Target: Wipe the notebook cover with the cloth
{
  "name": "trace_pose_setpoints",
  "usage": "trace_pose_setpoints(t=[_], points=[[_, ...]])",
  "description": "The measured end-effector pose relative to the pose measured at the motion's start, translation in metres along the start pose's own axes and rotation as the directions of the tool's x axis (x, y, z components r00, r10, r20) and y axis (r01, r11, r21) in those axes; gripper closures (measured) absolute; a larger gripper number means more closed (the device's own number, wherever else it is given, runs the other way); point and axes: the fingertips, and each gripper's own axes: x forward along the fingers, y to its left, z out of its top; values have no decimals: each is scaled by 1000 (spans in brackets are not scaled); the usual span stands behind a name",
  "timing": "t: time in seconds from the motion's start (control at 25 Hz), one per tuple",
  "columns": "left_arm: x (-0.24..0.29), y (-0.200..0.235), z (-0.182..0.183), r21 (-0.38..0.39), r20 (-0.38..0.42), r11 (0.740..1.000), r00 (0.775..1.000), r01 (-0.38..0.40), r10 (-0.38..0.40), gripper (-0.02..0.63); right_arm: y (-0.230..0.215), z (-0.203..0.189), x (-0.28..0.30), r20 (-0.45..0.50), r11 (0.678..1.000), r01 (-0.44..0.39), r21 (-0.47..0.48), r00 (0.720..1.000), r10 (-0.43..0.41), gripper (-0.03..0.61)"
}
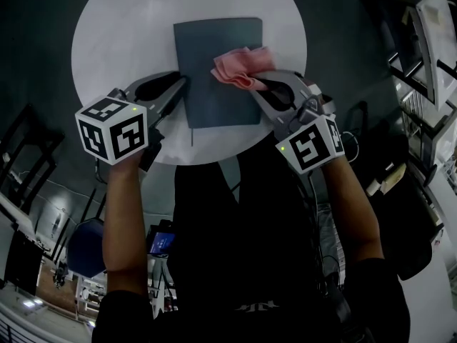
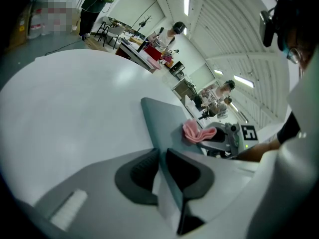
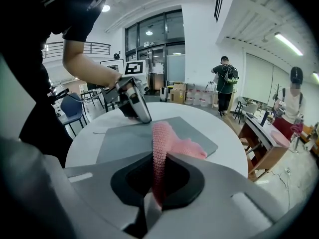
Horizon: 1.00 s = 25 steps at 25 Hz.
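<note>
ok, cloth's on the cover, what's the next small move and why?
Probably drag the right tool left across the notebook. Its cloth lies bunched at the cover's right edge, most of the cover is bare, and the left tool is clamped on the left edge, which should hold it.

Round worktop (image 1: 121, 41) bare left of and beyond notebook (image 1: 214, 56). Cover's far and middle parts open. Left claw (image 1: 183, 86) clamps its left edge; right claw (image 1: 261, 84), gripping cloth (image 1: 243, 66), blocks right edge.
</note>
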Motion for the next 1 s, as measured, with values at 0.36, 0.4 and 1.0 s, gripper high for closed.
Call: trace_pose_setpoints(t=[0.36,0.4,1.0], points=[[1,1,0,3,2,1000,1000,-5,5,557,43,-10,-12,-22,998,-48,46,999,49,571],[1,1,0,5,3,1000,1000,-6,6,557,48,-11,-14,-23,997,-54,53,998,56,571],[-1,2,0,24,21,999,999,-30,30,555,106,-22,-31,-67,967,-183,178,978,197,568]])
